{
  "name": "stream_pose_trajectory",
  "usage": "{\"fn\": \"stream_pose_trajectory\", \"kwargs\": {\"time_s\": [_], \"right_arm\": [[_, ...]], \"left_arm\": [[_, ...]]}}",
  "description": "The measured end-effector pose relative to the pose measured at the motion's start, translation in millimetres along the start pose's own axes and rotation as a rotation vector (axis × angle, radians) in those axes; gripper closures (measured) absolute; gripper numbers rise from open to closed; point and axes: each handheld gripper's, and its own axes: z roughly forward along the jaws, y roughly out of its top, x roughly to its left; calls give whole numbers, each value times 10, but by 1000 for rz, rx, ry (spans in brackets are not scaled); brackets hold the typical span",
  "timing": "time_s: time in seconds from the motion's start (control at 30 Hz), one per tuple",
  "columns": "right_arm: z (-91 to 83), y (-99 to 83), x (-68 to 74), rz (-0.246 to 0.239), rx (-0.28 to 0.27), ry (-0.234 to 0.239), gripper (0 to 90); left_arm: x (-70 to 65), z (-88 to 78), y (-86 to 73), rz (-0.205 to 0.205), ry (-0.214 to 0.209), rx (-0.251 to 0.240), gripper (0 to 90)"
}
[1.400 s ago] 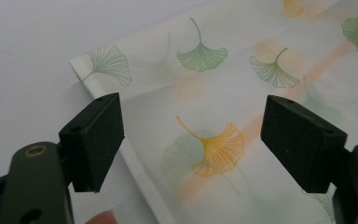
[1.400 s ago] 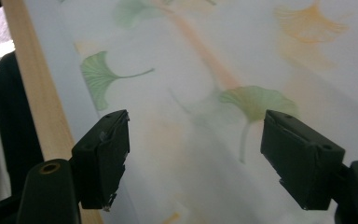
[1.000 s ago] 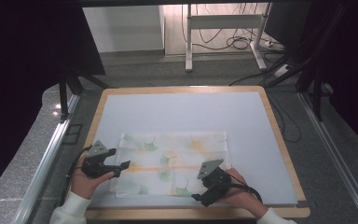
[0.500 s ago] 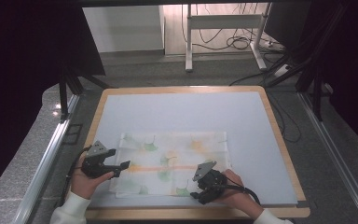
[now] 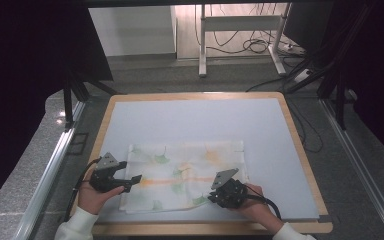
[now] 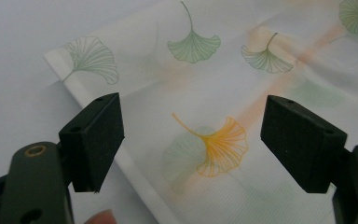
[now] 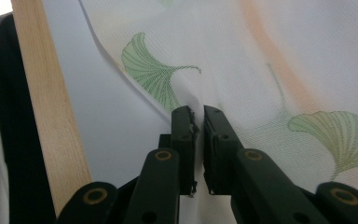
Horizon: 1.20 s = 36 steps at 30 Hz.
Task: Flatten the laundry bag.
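While the cloth [image 5: 185,175] lies flat on the bench [image 5: 280,130], folding has barely begun.
Right hand-held gripper [image 7: 196,116] has just closed, pinching its near edge; left hand-held gripper [image 6: 191,140] gapes over the side edge, gripping nothing.

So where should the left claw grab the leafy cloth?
Probably at the cloth's near-left edge, coming in low from the left side. The cloth lies flat on the mat, so only its thin edge offers anything to pinch. The left claw is open there already, while the right claw has just been closing and pinches the near-right edge.
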Motion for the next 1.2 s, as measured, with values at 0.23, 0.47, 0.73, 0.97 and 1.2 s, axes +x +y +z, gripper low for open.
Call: {"fn": "stream_pose_trajectory", "kwargs": {"time_s": [0.23, 0.47, 0.73, 0.97, 1.2], "right_arm": [[-57, -12, -36, 29, -16, 34, 792], [-69, -15, -48, 43, -17, 52, 796], [-114, -23, -56, 51, -22, 55, 792], [-112, -27, -57, 53, -16, 58, 806], [-90, -22, -65, 57, -8, 55, 872]], "left_arm": [[-55, -2, -13, 22, -18, 12, 211], [-66, 11, -49, 25, -27, 27, 211], [-74, 49, -54, 38, -27, 43, 211], [-75, 60, -57, 44, -26, 49, 209], [-89, 67, -63, 48, -31, 52, 209]]}}
